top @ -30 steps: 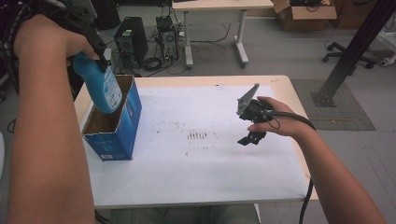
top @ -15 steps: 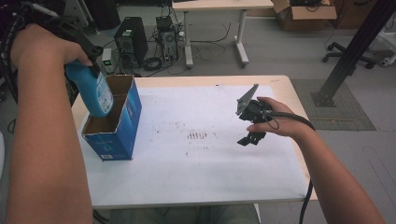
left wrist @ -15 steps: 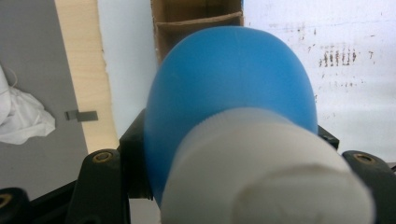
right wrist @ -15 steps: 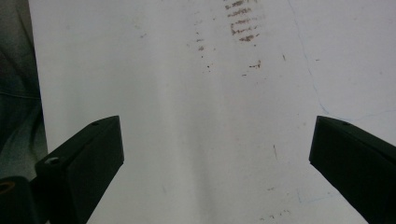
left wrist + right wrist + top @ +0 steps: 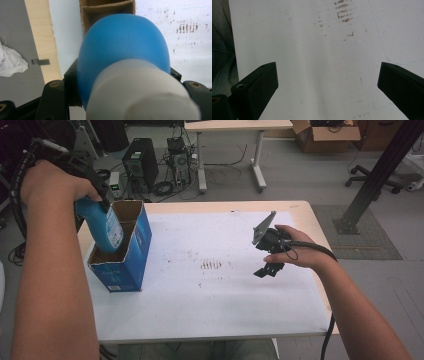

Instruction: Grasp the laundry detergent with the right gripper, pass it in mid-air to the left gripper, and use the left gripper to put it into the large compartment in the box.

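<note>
Since a second earlier, my left gripper (image 5: 95, 195) had carried the blue bottle (image 5: 102, 225) down, so that its lower end now sat inside the open top of the blue cardboard box (image 5: 131, 255) instead of hanging above it. My right gripper (image 5: 267, 270) had kept its place over the white table (image 5: 210, 310).

That bottle stood close to upright, long axis nearly vertical and leaning a little, base down in the box and neck up toward my left hand (image 5: 50, 182). Its white label faced toward the middle of the table. Through the left gripper view I looked down along the bottle (image 5: 122, 52) from its white cap (image 5: 140, 92), with the brown inside of the box (image 5: 105, 11) just beyond its rounded shoulder. I could not tell whether the base had touched the box floor.

My left jaws were clamped on the bottle's upper part, one black jaw on each side of it. The box stood at the table's left edge, its open top up.

My right jaws stood wide apart, with nothing between them but the stained white tabletop (image 5: 324, 62); that gripper hung just above the surface, well apart from the box, held in my right hand (image 5: 300, 252).
</note>
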Tool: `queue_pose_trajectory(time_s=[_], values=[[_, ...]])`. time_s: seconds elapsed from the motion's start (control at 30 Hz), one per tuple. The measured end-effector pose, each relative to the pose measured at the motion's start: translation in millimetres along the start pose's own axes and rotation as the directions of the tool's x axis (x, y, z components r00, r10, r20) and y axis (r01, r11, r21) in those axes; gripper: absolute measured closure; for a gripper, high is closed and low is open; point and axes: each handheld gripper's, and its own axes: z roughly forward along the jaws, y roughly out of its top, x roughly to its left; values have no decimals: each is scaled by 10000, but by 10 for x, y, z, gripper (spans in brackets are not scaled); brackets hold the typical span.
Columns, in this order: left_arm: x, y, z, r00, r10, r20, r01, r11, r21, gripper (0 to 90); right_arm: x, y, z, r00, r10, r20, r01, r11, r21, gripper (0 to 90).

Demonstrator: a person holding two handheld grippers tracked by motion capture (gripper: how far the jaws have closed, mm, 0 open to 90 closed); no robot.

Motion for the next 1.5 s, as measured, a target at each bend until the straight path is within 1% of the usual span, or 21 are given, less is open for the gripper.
queue_pose_trajectory(time_s=[0.23,0.4,0.57,0.63,0.83,0.9,0.93,1.03,1.13,1.33,1.5], values=[[19,8,163,10000,26,-8,-26,9999,153,381,0,-9,-2,10000,9,-56,-9,10000,49,31],[33,34,320,9999,59,-118,-55,9994,347,381,11,-9,-2,10000,-20,-68,21,10000,79,31],[41,45,482,10000,37,41,-39,9989,462,381,18,-14,-13,10000,-28,-52,28,10000,62,31],[34,50,545,9999,122,29,-123,9986,512,381,19,-19,-15,10000,-12,-57,13,10000,60,31],[39,58,758,9998,178,33,-180,9972,729,381,20,-34,-10,10000,13,-46,-13,10000,53,31],[37,57,829,9999,132,57,-136,9969,770,381,24,-40,0,10000,40,-63,-40,10000,55,31],[42,58,849,9998,189,43,-192,9966,796,381,24,-42,4,10000,33,-62,-33,10000,54,31],[56,56,930,9999,69,148,-80,9966,814,381,24,-48,15,10000,38,-89,-37,10000,38,31],[63,54,992,9999,45,113,-54,9966,822,381,30,-49,20,9999,12,-151,-13,10000,-10,31],[66,51,1114,10000,72,-6,-71,9958,912,381,31,-47,16,9998,-29,-182,28,10000,-43,32],[51,54,1225,9999,136,57,-141,9949,1001,381,38,-47,29,9998,-14,-185,14,10000,-44,31]])
